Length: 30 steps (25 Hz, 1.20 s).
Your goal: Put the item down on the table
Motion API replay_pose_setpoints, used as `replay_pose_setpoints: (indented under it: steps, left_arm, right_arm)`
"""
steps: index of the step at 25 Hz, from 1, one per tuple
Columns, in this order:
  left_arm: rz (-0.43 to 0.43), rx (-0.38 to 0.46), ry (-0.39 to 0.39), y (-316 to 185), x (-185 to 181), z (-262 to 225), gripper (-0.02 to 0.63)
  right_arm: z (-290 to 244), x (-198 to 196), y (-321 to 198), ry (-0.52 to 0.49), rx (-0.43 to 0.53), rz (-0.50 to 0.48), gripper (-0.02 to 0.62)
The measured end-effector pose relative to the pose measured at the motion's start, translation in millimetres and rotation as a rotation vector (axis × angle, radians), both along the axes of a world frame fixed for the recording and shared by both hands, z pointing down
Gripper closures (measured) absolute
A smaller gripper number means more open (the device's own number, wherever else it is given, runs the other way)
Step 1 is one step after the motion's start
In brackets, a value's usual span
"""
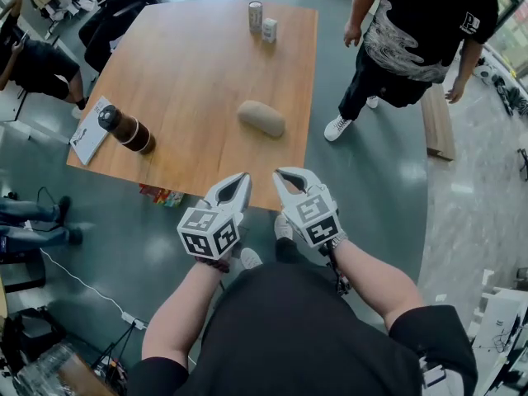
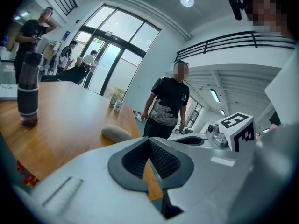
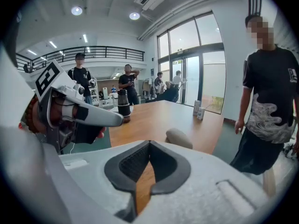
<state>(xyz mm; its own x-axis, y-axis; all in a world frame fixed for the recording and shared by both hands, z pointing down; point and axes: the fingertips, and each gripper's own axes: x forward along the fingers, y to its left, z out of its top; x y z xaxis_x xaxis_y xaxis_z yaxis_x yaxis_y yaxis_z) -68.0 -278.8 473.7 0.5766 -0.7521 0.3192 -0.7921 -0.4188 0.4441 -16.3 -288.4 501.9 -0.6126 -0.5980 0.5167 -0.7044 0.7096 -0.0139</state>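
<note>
A beige oblong pouch [image 1: 261, 118] lies on the wooden table [image 1: 190, 64], toward its near right part, with nothing touching it. It shows again as the pouch [image 2: 117, 134] in the left gripper view and the pouch [image 3: 178, 137] in the right gripper view. Both grippers hang side by side over the table's near edge, short of the pouch. My left gripper [image 1: 239, 180] is shut and holds nothing; its jaws meet at the tip [image 2: 149, 141]. My right gripper [image 1: 287, 176] is likewise shut and empty [image 3: 149, 146].
A dark bottle [image 1: 125, 129] stands by a white notebook [image 1: 89, 130] at the table's left edge. Two small cans [image 1: 261, 21] stand at the far end. A person in black [image 1: 412, 31] stands right of the table; others sit at the far left.
</note>
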Motion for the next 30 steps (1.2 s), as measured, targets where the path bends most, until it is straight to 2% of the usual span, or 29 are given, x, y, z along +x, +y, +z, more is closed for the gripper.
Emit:
replay_pose_setpoints:
  steps: [9, 30]
  left_arm:
    - [0.025, 0.048, -0.047, 18, -2, -9, 0.597]
    - [0.031, 0.068, -0.060, 27, -2, -13, 0.597]
  right_arm:
    - [-17, -10, 26, -0.017, 0.051, -0.003, 0.601]
    - [-28, -16, 31, -0.026, 0.072, -0.003, 0.601]
